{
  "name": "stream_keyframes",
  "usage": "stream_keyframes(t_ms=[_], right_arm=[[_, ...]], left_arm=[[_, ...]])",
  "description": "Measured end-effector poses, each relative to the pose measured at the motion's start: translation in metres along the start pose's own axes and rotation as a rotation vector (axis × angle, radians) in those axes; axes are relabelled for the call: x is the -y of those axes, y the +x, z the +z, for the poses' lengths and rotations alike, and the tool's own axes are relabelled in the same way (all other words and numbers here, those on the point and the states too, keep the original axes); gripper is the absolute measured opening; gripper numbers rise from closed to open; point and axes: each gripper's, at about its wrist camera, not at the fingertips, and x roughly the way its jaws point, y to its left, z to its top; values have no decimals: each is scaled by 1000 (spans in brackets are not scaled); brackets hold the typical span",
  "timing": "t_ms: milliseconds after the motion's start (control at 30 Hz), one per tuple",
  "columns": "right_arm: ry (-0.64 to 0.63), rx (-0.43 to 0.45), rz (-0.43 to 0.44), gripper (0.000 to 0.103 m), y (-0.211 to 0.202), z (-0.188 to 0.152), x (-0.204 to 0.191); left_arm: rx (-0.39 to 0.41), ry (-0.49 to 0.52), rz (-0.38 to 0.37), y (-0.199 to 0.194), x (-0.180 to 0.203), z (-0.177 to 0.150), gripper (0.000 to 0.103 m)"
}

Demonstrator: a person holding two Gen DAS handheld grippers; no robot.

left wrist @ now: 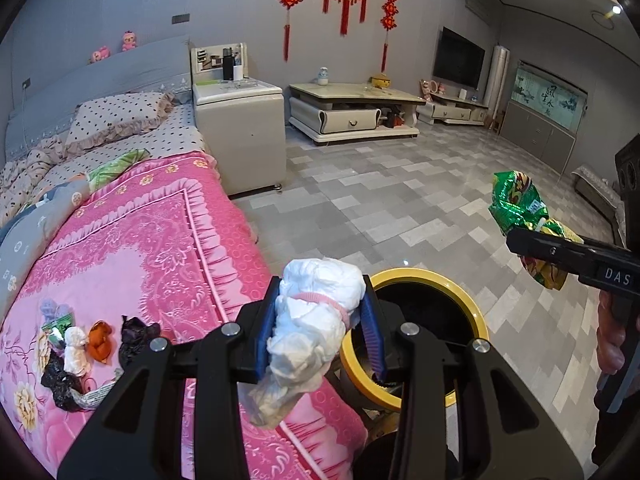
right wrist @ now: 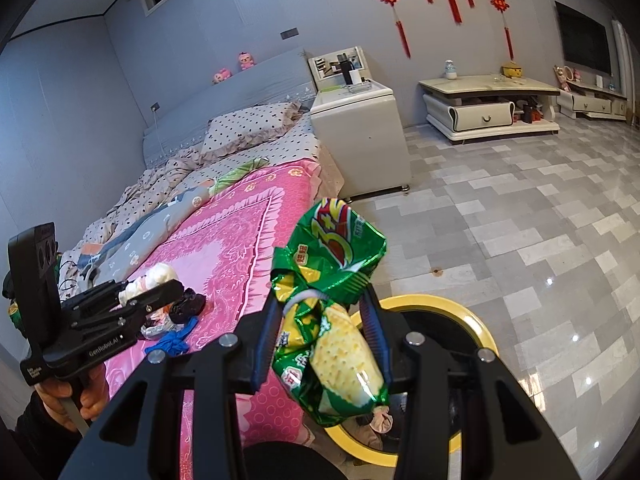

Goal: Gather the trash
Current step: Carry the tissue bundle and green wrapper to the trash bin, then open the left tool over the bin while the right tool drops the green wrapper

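Bedroom, pink bed (left wrist: 132,240). My left tongs (left wrist: 320,320) clamp soft, light white tissue wad (left wrist: 308,320); right tongs (right wrist: 324,340) clamp crinkly green snack wrapper (right wrist: 336,280) mid-body, slippery.

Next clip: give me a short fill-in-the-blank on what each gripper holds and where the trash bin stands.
1. The left gripper is shut on a crumpled ____ wad of tissue.
2. The right gripper is shut on a ____ snack wrapper.
3. The bin below the grippers has a ____ rim.
4. More trash lies on the ____ bedspread.

Missing words: white; green; yellow; pink
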Motion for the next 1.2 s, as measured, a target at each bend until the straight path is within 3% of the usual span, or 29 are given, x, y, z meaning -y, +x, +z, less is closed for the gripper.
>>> stream_keyframes(t_ms=[433, 700, 867, 1067, 1200], right_arm=[[80, -40, -40, 38, 27, -1, 37], [127, -14, -86, 39, 28, 2, 55], [167, -2, -127, 51, 26, 0, 68], [202, 1, -157, 53, 20, -4, 81], [193, 8, -153, 53, 13, -7, 75]], left_arm=[[-74, 12, -58, 62, 38, -7, 37], [-90, 0, -99, 81, 53, -7, 42], [-84, -5, -108, 83, 58, -8, 53], [-67, -11, -90, 75, 54, -14, 72], [-46, -18, -69, 65, 44, -15, 76]])
